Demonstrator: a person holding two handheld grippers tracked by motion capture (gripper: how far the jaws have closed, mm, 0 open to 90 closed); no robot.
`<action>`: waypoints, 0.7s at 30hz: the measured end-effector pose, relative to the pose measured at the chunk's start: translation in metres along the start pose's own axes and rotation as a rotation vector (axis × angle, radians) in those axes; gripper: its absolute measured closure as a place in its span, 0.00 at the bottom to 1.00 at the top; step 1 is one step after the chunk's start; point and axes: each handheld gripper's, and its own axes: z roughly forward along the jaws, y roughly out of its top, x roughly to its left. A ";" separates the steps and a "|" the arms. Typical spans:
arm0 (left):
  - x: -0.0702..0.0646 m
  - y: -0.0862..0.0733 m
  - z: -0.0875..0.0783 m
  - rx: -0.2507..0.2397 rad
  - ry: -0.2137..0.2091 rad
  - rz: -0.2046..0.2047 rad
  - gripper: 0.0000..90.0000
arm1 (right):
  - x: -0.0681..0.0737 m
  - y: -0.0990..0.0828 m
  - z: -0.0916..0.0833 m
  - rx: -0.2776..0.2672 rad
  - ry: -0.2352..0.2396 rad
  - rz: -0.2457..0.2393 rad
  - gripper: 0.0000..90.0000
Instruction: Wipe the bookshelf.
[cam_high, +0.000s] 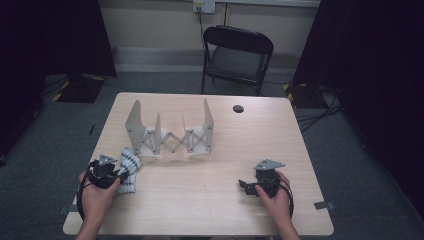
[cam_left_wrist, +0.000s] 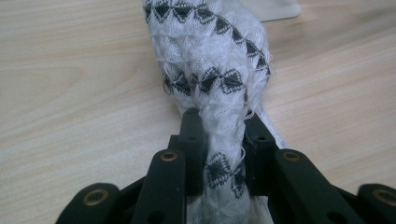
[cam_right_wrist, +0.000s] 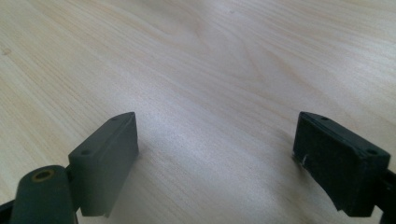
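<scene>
The left gripper (cam_high: 120, 176) is pinching the cloth (cam_left_wrist: 210, 70) at the near left, probably to lift it toward the rack (cam_high: 170, 132), while the right gripper (cam_right_wrist: 217, 163) is waiting spread wide.

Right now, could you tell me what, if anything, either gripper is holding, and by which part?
The left gripper is shut on the white patterned cloth, pinching a bunched end. The right gripper holds nothing.

Wooden table (cam_high: 210, 200) bears rack (cam_high: 170, 135) (folding), cloth (cam_high: 129, 167)
</scene>
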 end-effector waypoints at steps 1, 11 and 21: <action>-0.001 -0.001 -0.001 -0.001 -0.005 0.001 0.82 | 0.000 0.000 0.000 0.000 0.000 0.000 0.15; -0.010 -0.006 -0.004 -0.004 -0.025 0.026 0.76 | 0.000 0.000 0.000 0.000 0.000 0.000 0.15; -0.016 -0.010 -0.001 -0.017 -0.005 0.068 0.64 | 0.001 0.001 0.001 -0.002 -0.019 0.020 0.19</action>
